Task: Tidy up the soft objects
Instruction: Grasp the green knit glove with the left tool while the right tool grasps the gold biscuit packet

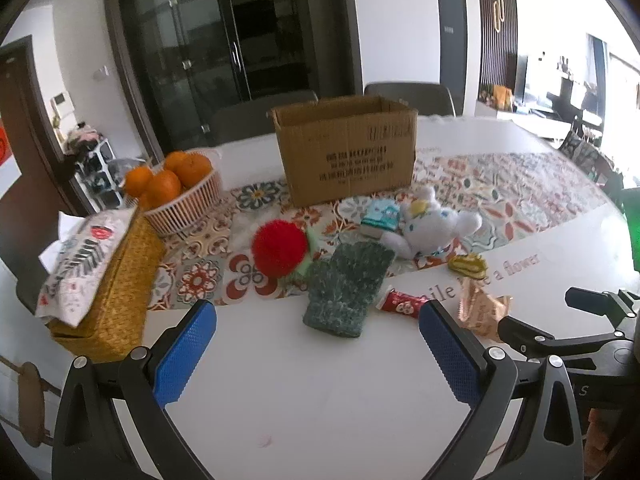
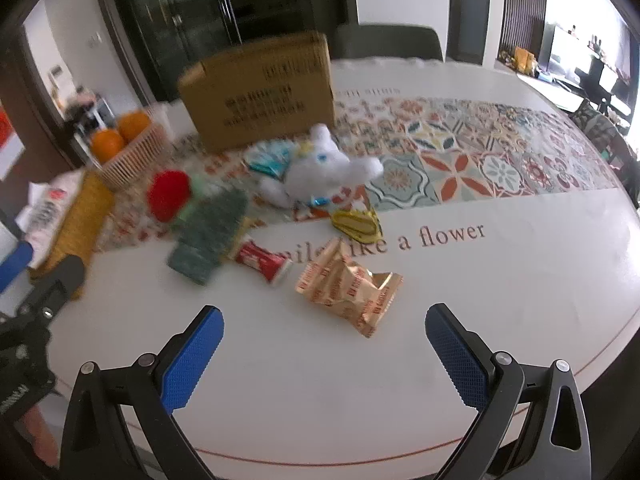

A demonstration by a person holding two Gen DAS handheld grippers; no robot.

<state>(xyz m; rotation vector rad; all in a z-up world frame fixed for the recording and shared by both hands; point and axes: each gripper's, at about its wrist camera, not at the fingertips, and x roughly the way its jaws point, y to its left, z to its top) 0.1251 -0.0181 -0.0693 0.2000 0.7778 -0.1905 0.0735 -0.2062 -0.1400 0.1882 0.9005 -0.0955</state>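
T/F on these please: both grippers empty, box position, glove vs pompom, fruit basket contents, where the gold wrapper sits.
1. Both the left gripper and the right gripper are open and hold nothing. True.
2. The box lies tipped on its side. False: it stands upright, open at the top.
3. The green glove lies nearer the grippers than the red pompom. True.
4. The basket holds apples. False: it holds oranges.
5. The gold wrapper is inside the box. False: it lies on the white table, in front of the right gripper.
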